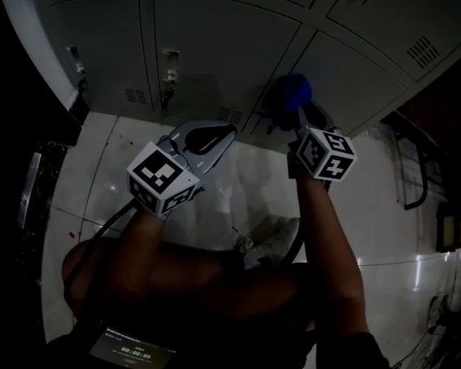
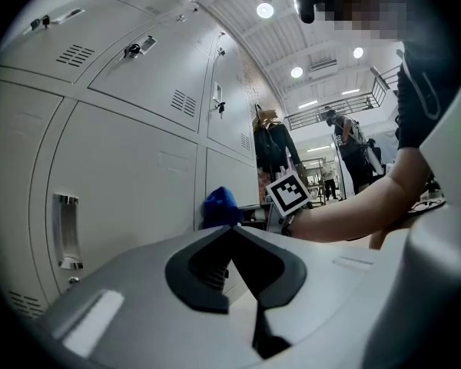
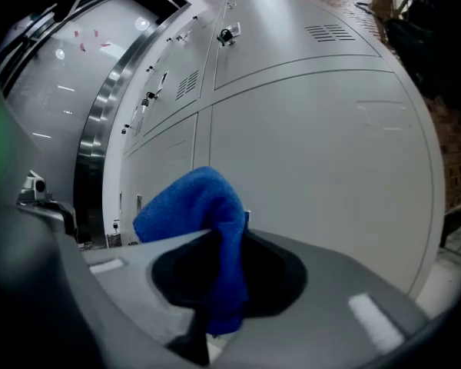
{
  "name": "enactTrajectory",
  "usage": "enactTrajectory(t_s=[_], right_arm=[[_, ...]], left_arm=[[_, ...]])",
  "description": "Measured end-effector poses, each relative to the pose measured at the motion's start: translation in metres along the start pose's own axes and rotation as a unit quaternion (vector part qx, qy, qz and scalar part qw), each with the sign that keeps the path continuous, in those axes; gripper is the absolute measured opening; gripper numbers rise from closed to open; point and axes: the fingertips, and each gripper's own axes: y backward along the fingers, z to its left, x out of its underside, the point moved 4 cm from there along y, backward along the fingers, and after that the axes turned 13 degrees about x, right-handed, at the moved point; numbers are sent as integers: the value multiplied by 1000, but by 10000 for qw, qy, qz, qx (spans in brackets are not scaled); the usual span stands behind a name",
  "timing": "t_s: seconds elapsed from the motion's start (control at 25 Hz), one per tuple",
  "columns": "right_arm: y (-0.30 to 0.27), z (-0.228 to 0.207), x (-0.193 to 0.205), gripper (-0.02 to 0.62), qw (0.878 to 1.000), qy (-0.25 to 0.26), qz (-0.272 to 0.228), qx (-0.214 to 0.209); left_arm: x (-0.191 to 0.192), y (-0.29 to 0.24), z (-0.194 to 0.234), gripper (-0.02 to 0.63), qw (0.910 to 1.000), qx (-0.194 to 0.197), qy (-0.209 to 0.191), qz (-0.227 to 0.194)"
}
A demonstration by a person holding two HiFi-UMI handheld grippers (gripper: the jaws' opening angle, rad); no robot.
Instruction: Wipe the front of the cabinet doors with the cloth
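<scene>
The right hand-held gripper (image 3: pixel 219 233) pinched a blue cloth (image 3: pixel 196 198) between its jaws, the fabric bunched above the tips and trailing down between them. It was up close to the grey cabinet doors (image 3: pixel 315 160), low on a bottom door just above the tiled floor (image 1: pixel 238 183). Whether the cloth touched the metal, I couldn't tell. The left hand-held gripper (image 2: pixel 232 229) hung further left along the same doors, a little off them, its jaws pressed together with nothing between.
</scene>
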Motion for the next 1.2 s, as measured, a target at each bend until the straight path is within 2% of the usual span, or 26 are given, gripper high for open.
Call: enactTrajectory(t_s=[0.6, 0.76, 0.96, 1.2], right_arm=[[8, -46, 14, 61, 9995, 43, -59, 305], [11, -58, 18, 61, 9991, -113, -61, 403], [15, -72, 20, 61, 9982, 157, -72, 575], [22, -95, 21, 61, 9966, 20, -79, 814]], left_arm=[[6, -3, -3, 3, 9999, -1, -93, 94], [7, -3, -3, 3, 9998, -21, -112, 141], [6, -5, -7, 3, 9997, -38, -160, 176], [10, -6, -9, 3, 9996, -16, -186, 234]])
